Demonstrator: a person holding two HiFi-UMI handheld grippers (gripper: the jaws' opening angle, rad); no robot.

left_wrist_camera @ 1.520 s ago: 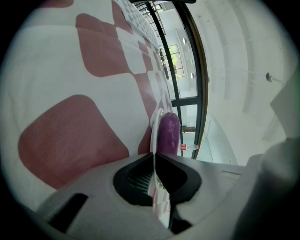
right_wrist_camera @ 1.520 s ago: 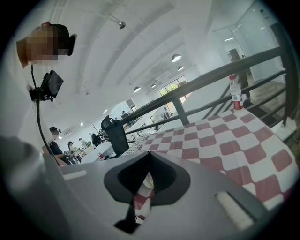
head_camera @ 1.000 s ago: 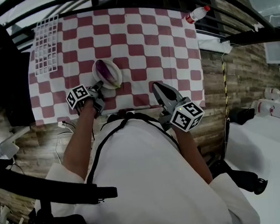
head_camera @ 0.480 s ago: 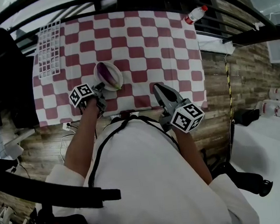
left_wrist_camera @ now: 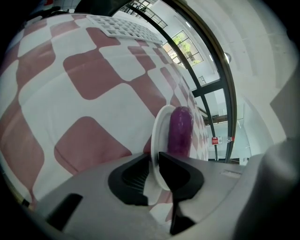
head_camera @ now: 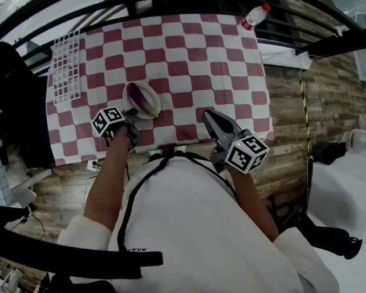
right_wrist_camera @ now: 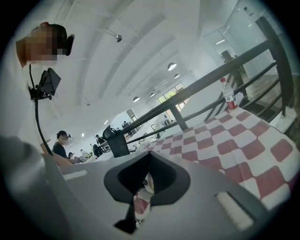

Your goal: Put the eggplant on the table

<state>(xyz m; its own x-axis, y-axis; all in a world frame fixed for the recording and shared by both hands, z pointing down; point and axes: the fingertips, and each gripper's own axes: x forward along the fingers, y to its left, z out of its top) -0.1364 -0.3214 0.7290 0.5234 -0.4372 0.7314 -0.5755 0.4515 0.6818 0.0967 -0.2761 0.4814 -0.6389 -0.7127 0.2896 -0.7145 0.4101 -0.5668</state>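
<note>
A purple eggplant [head_camera: 141, 96] lies in a white plate [head_camera: 155, 101] on the checked table, near its front left. My left gripper [head_camera: 130, 113] stands at the plate's near rim. In the left gripper view the plate [left_wrist_camera: 161, 136] runs edge-on between the jaws with the eggplant [left_wrist_camera: 180, 129] just beyond; the left gripper [left_wrist_camera: 154, 157] is opening and its pads stand off the rim. My right gripper [head_camera: 207, 115] hovers over the table's front edge, to the plate's right. In its own view the right gripper [right_wrist_camera: 149, 154] is shut with nothing in it.
A white wire rack [head_camera: 65, 64] lies at the table's far left. A plastic bottle with a red cap [head_camera: 255, 18] stands at the far right corner. Black railings [head_camera: 156, 0] run behind the table. Wooden flooring surrounds it.
The left gripper has tilted slightly at the plate's rim without shifting place. Plate, eggplant and right gripper stay where they were.
</note>
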